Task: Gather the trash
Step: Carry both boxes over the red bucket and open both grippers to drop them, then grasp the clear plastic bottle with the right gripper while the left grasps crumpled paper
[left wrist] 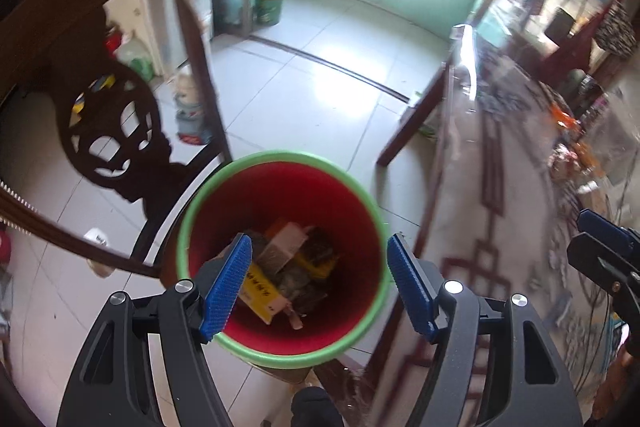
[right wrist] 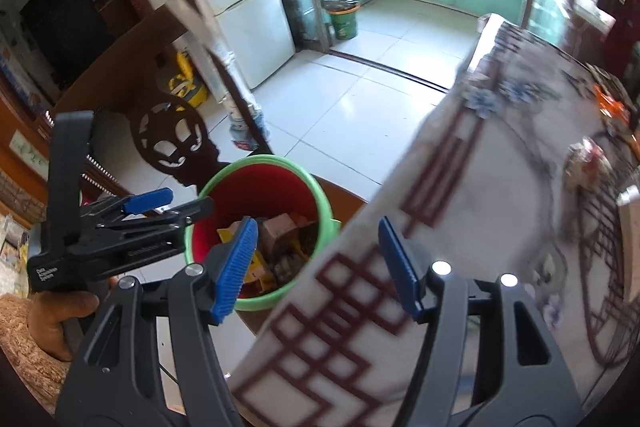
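L gripper [left wrist: 320,283] hangs over the round plastic bin [left wrist: 362,187], green rim, red inside. Jaws apart, nothing btwn ribbed blue pads. Trash [left wrist: 288,263] (crumpled wrappers, flat yellow box) lies at bin bottom. R gripper [right wrist: 316,267] also agape, empty, over the patterned table [right wrist: 460,227] edge beside bin.

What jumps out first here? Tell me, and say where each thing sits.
The red bin with a green rim dominates, low in the middle of the left wrist view, on the floor beside the table and holding crumpled packets and a yellow box. Both pairs of blue pads stand apart and empty: the left gripper above the bin, the right gripper over the patterned tablecloth. A carved dark chair stands left.
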Tool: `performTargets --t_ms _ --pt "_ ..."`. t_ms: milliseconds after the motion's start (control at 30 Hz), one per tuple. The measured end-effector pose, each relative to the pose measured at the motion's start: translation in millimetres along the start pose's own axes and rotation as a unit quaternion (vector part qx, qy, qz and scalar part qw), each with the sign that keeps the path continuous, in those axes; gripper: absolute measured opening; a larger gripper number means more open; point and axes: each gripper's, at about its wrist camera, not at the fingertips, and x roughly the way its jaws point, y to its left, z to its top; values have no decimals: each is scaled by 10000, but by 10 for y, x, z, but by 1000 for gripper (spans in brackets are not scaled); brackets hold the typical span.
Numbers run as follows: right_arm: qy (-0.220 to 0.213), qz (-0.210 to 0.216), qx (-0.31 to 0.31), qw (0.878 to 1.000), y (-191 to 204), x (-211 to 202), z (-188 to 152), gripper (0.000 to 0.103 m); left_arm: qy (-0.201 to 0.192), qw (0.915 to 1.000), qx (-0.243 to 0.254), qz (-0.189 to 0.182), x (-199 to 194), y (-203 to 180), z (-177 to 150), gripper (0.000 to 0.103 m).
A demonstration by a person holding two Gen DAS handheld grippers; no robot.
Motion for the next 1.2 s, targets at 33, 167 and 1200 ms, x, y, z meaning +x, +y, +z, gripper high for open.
performTargets --t_ms 33,167,1200 --pt "-18 -34 57 10000 -52 -38 -29 61 0 10000 28 -45 -17 -49 3 66" --pt "-139 -270 412 9987 -402 -274 -205 67 -116 9986 254 -455 -161 -377 16 66" --pt "-550 -1986 1671 9642 -4238 -1317 -847 67 -95 9919 952 -838 -371 -3078 -796 68"
